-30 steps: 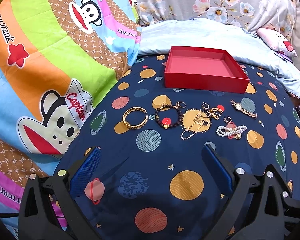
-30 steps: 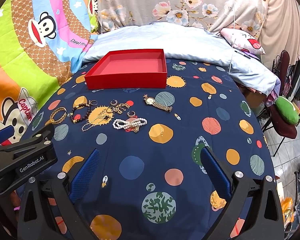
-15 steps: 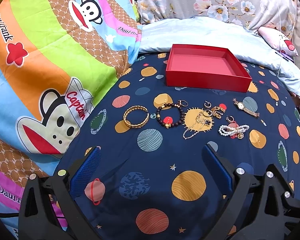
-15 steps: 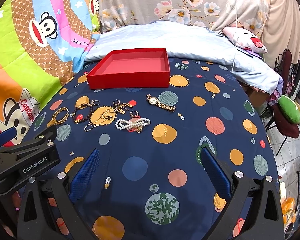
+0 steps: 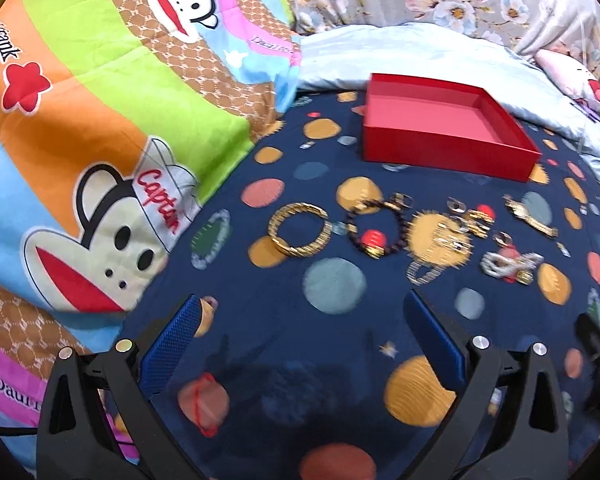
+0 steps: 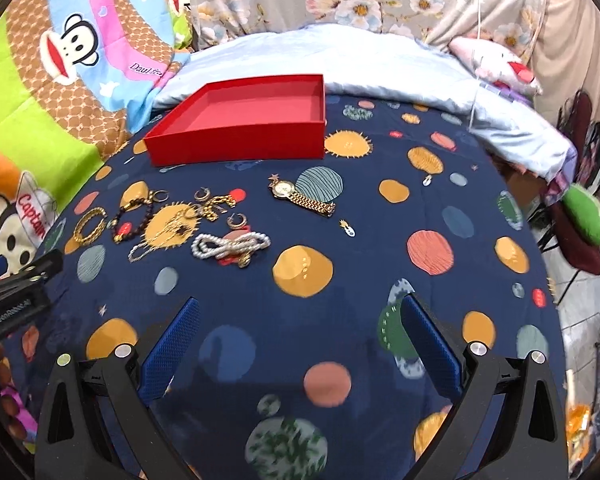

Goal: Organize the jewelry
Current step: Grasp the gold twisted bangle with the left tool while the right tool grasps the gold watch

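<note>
A: Grippers?
B: Left gripper (image 5: 300, 336) spread wide, nothing between the blue pads (image 5: 172, 340), hovering over the planet-print sheet (image 5: 332, 344). Right gripper (image 6: 298, 336) same, spread, empty.

A: Where's the jewelry?
B: All loose on the sheet, in a rough row in front of the red box (image 6: 240, 120). From the left: gold bangle (image 5: 300, 229), dark bead bracelet (image 5: 374, 228) with a red charm, thin chain (image 6: 156, 240) over a yellow sun print, small hoops and gold links (image 6: 216, 204), pearl strand (image 6: 230, 245), then the gold watch (image 6: 302, 198) off to the right, apart from the rest. Left view is motion-blurred, small pieces hard to separate there.

A: Box?
B: Open, shallow, nothing visible inside. Back edge near the pale blue blanket (image 6: 340, 60). Near wall faces the row, a strip of bare sheet between.

A: Room to move?
B: Open sheet between both grippers and the row. Right of the watch, wide bare sheet out to the bed edge. Left side tight: monkey-print quilt (image 5: 80, 120) rises just beside the bangle. Left gripper's body shows at the left edge of the right view, right gripper's at the right edge of the left view.
</note>
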A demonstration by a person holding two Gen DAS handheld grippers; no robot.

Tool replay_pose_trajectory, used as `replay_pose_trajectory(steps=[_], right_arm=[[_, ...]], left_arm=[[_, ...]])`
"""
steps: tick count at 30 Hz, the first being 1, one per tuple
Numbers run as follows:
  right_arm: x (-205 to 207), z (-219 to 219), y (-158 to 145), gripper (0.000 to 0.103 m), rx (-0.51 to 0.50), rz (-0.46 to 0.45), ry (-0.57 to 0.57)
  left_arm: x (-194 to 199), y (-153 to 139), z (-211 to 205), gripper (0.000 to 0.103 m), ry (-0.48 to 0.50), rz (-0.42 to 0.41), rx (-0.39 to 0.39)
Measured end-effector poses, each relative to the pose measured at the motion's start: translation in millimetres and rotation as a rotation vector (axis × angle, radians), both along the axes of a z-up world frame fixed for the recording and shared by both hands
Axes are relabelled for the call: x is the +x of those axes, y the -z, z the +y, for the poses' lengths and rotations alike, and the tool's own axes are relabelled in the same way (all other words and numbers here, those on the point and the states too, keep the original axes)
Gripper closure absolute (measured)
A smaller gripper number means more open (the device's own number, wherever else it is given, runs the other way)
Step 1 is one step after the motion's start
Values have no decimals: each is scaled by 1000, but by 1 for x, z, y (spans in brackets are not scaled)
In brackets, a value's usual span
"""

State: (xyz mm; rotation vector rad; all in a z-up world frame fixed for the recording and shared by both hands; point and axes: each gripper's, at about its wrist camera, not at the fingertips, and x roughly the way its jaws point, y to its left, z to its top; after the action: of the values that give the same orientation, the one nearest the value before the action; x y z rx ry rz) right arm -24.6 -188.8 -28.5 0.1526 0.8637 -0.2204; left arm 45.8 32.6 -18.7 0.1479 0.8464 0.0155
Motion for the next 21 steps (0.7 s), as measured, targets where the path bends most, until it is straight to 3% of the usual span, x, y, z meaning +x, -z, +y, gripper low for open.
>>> replay_pose_trajectory(steps=[5, 14, 21], right_arm=[[22, -21, 10, 5, 73, 1, 5], [36, -10, 17, 5, 22, -1, -11], [38, -10, 15, 5, 28, -6, -15]], left_arm=[[31, 13, 17, 5, -37, 19, -6], [82, 47, 25, 5, -69, 69, -6], [93, 61, 21, 5, -42, 91, -20]])
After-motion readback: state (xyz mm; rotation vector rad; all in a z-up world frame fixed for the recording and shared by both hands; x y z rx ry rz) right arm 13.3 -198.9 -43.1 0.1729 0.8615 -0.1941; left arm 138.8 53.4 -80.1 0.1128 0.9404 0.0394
